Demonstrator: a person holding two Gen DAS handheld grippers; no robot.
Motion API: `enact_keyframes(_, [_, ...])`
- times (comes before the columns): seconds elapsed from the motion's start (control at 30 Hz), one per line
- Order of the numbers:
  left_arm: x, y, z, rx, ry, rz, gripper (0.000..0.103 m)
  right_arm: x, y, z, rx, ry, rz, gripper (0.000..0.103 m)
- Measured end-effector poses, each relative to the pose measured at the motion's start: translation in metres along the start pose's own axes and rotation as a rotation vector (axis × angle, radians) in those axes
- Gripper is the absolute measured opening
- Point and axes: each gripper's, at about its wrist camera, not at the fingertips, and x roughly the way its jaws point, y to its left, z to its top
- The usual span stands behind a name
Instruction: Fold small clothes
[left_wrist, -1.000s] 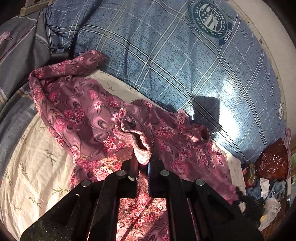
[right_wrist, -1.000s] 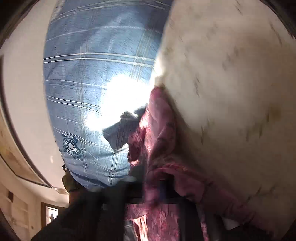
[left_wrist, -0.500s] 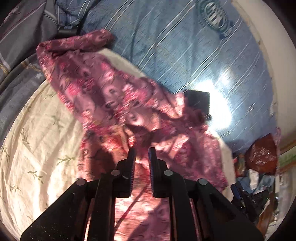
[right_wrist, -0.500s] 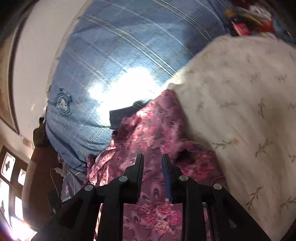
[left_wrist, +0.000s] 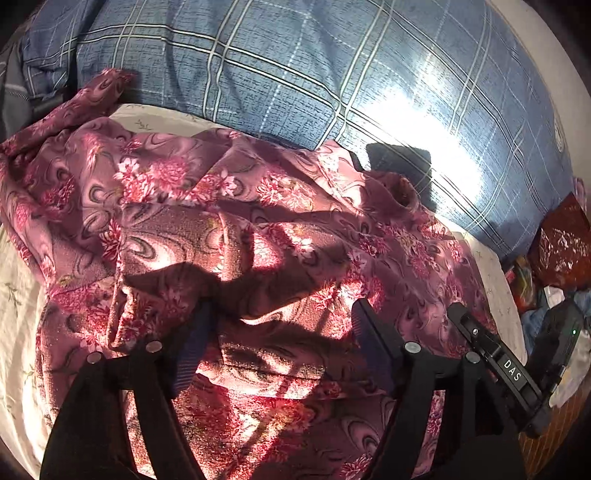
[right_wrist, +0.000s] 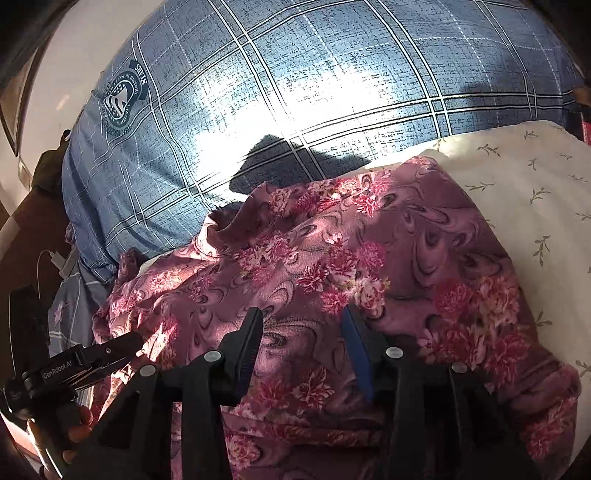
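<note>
A: Grippers first, they are closest. The left gripper (left_wrist: 282, 328) has its jaws wide apart with nothing in them. The right gripper (right_wrist: 303, 332) has its jaws apart too, and they hold nothing.

B: Where is the thing to fold?

A: Right under both of them. It is a pink flower cloth (left_wrist: 229, 229), lying on the cream bed sheet (right_wrist: 524, 173).

B: Is it folded yet?

A: Not really. One part looks laid over another near the left gripper, but the rest is all bumpy and bunched up. A long bit sticks out far on the left. I think most of the folding is still to do.

B: What is behind it?

A: A big blue check pillow (left_wrist: 332, 74). The far edge of the cloth touches it. Past the bed on the right there is a messy pile of stuff (left_wrist: 554, 266).
</note>
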Motion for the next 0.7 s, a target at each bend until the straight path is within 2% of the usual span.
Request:
enact_keyframes(0.1, [-0.005,-0.004,-0.001,0.025,0.013,0.001,0.075,0.0,0.0,-0.002,0.001,-0.004,0.006,0.048])
enact_keyframes(0.17, [-0.013,0.001,0.004,0.02,0.022,-0.029,0.075,-0.002,0.0,0.0,0.012,-0.009,0.019,0.048])
enact_keyframes(0.23, [-0.036,0.013,0.015,0.029,-0.027,-0.017,0.075,-0.005,-0.001,0.002,0.019,-0.012,0.027,0.048])
enact_keyframes(0.33, [-0.064,0.044,0.046,0.047,-0.111,0.083,0.075,-0.011,-0.001,0.004,0.017,-0.014,0.028,0.048])
enact_keyframes(0.4, [-0.069,0.075,0.077,0.044,-0.124,0.18,0.075,-0.011,-0.001,0.003,0.016,-0.015,0.03,0.049])
enact_keyframes(0.57, [-0.047,0.165,0.148,0.034,-0.04,0.465,0.075,-0.009,-0.003,0.002,0.021,-0.019,0.043,0.05])
enact_keyframes(0.63, [-0.042,0.196,0.164,-0.01,-0.014,0.501,0.075,-0.008,-0.003,0.001,0.019,-0.02,0.049,0.051])
enact_keyframes(0.7, [-0.04,0.222,0.174,-0.067,-0.019,0.493,0.075,-0.008,-0.003,0.001,0.018,-0.02,0.054,0.053])
